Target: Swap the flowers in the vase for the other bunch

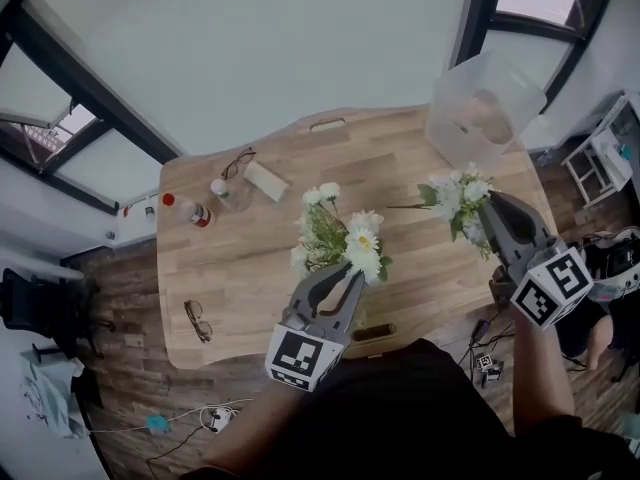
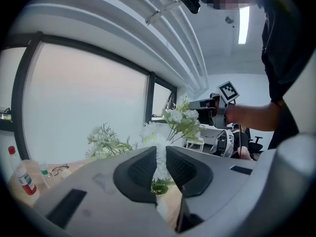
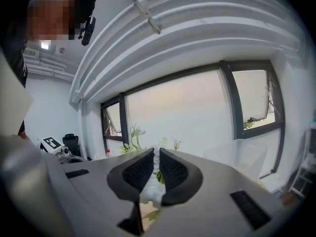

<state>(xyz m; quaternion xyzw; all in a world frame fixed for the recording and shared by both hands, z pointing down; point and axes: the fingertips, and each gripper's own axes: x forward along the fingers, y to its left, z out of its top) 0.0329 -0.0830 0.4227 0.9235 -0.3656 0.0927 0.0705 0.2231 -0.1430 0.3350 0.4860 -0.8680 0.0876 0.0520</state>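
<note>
Left gripper (image 1: pixel 345 278) is closing its jaws to a narrow gap on the stems of the centre bunch (image 1: pixel 345 233), with white blossom and a green leaf pinched between the pads in the left gripper view. Right gripper (image 1: pixel 487 213) is clamping the right bunch (image 1: pixel 455 198) in the same way, jaws nearly together on stem and leaf.

Wooden table (image 1: pixel 250 258) is carrying the work. A clear plastic bin (image 1: pixel 480 108) is standing at its far right corner, just behind the right bunch. The centre bunch is standing upright over the near middle of the table; the right bunch is hanging near the right edge, well apart from it. The vase itself is not showing clearly; it is probably sitting under the centre bunch, hidden by blossom and gripper.

Smaller items are lying to the left: a red-capped bottle (image 1: pixel 200 213) at the far left, and spectacles (image 1: pixel 197 320) at the near left.

Risks, as judged:
- Both grips are resting on thin stems, so a bunch may slip or shed stems if tilted.
- Stems dragging on the vase mouth may tip it.
- Two bunches passing close together may tangle their blossoms.
- A wide swing of the right bunch may strike the bin.
</note>
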